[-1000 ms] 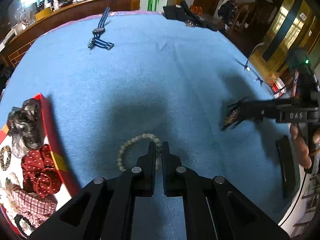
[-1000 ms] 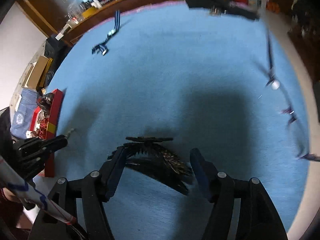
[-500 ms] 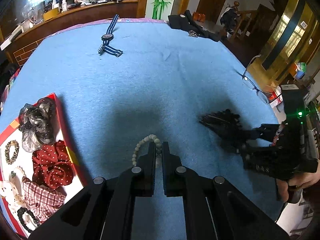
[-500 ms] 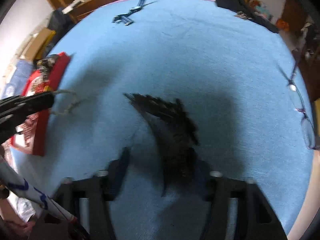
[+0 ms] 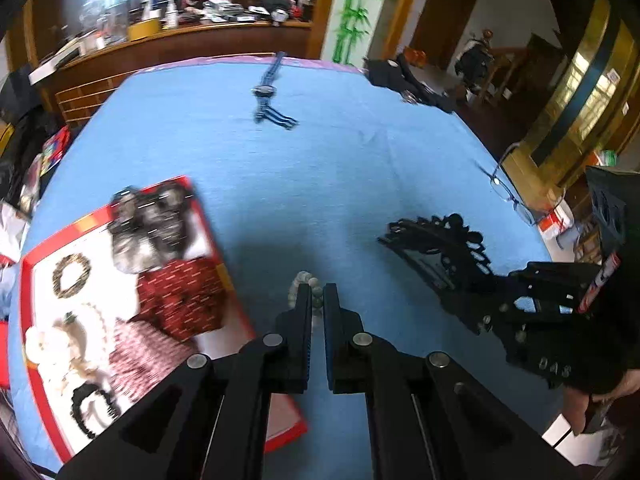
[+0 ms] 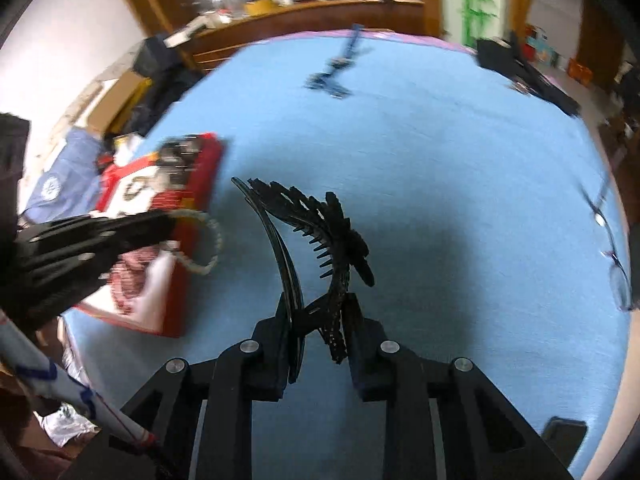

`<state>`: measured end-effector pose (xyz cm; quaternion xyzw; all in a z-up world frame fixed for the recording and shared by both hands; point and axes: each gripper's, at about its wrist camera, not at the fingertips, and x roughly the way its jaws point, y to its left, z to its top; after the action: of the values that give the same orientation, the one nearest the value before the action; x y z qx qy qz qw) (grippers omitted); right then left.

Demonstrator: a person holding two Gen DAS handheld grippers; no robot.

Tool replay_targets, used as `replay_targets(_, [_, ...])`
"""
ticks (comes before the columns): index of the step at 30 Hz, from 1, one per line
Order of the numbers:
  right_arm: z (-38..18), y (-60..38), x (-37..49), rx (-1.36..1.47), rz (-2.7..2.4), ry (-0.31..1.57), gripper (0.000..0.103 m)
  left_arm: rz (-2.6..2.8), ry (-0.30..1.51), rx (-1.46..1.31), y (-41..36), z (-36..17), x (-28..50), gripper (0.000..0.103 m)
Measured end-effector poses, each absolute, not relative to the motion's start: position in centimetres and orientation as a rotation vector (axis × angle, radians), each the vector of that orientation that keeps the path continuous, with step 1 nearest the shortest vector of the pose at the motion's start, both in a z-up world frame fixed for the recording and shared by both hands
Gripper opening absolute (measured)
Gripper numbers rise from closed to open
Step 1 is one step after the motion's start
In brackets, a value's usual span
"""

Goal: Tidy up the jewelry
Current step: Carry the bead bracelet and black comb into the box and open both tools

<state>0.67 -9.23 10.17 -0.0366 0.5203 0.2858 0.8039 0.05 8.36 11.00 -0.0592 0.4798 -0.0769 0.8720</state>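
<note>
My left gripper [image 5: 317,294] is shut on a pale bead bracelet [image 5: 306,280], held above the blue cloth beside the red-rimmed tray [image 5: 28,258]; the bracelet [image 6: 208,244] hangs from it in the right wrist view. My right gripper [image 6: 316,312] is shut on a black toothed hair clip [image 6: 320,224] and holds it off the cloth; the clip [image 5: 440,248] also shows in the left wrist view. The tray holds scrunchies [image 5: 180,292], small bracelets [image 5: 72,274] and other pieces.
A blue-strapped watch [image 5: 266,94] lies at the far middle of the blue cloth [image 5: 360,160]. Eyeglasses [image 5: 508,192] lie at the right edge. Dark items [image 5: 404,78] lie at the far right corner. A dark phone-like slab [image 6: 564,436] lies near the front right.
My left gripper lifted the bracelet and moved toward the tray. My right gripper closed on the hair clip and raised it off the cloth.
</note>
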Motion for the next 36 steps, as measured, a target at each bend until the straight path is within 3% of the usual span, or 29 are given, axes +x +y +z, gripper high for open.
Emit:
replay_targets(16, [10.2, 4.4, -4.0, -0.143, 0.827, 1.127, 0.026, 0.024, 1.003, -0.231, 21.4, 10.7, -7.2, 0.005])
replay_targets(36, [3.8, 11.0, -5.0, -0.308, 0.802, 1.242, 0.026, 0.024, 1.097, -0.207, 24.6, 5.9, -9.6, 0.005])
